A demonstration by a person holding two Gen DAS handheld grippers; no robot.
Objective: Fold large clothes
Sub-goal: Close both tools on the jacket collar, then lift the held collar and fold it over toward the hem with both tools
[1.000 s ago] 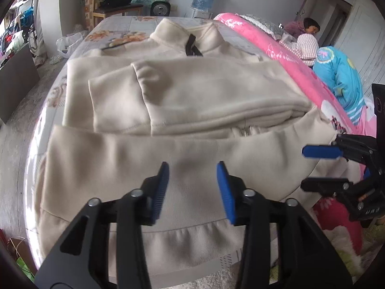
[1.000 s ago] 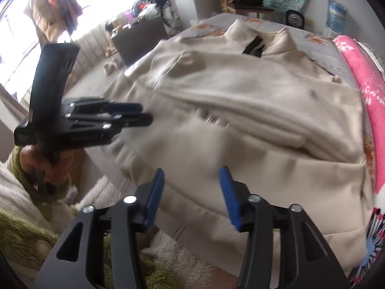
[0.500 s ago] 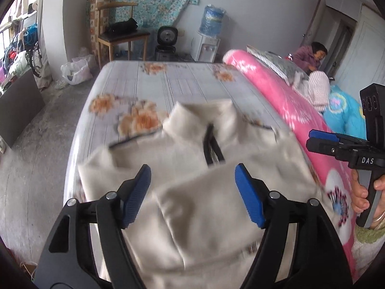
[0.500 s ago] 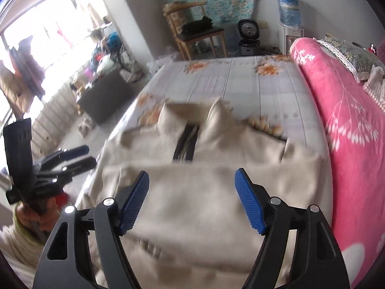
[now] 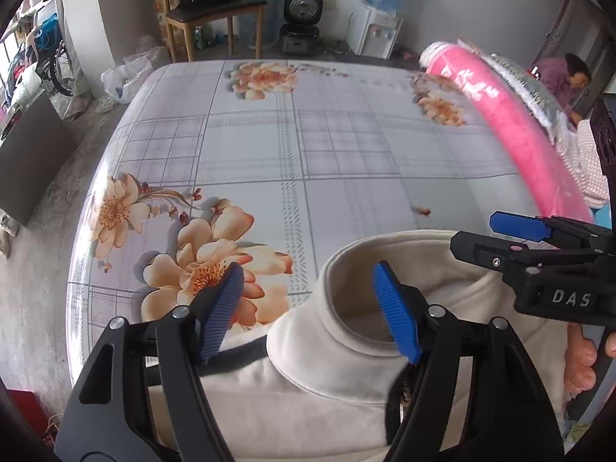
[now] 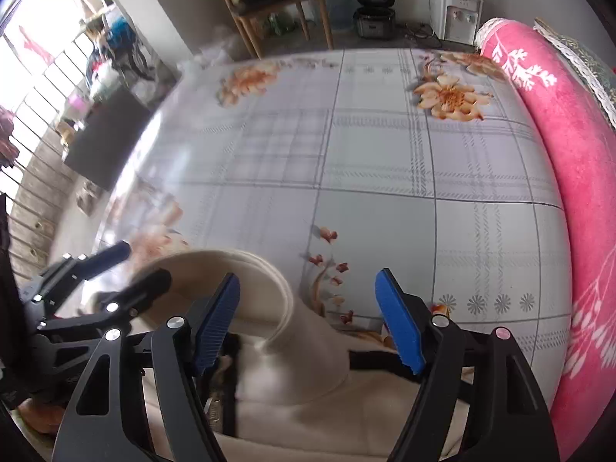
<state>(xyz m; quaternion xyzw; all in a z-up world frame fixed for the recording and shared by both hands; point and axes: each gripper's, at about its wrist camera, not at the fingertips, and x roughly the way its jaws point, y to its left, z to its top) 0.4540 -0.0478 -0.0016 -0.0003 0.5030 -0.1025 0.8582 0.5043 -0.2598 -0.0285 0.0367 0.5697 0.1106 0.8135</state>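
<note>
Garment: cream fleece jacket (image 5: 346,392), soft and thick, lay on the near part of the bed; only its top end showed.
Collar: tall stand-up collar (image 5: 358,269) stood open in a ring, pale inside; a dark zipper (image 6: 225,385) ran down from it.
Surface: bed sheet (image 5: 308,161), grey-white plaid with peach flowers, bare beyond the collar to the far edge.
Left gripper (image 5: 308,308): above the collar's left side, blue pads spread apart, jaws just closing a little, nothing pinched between them.
Right gripper (image 6: 308,319): over the collar's right side, pads likewise apart, jaws just narrowing, nothing clamped.
Right edge: rolled pink blanket (image 6: 569,146) along the bed.
Far wall: wooden chair (image 5: 215,19), black fan heater (image 5: 302,19), water dispenser (image 5: 379,19).
Far right: a person (image 5: 562,81) sitting.
</note>
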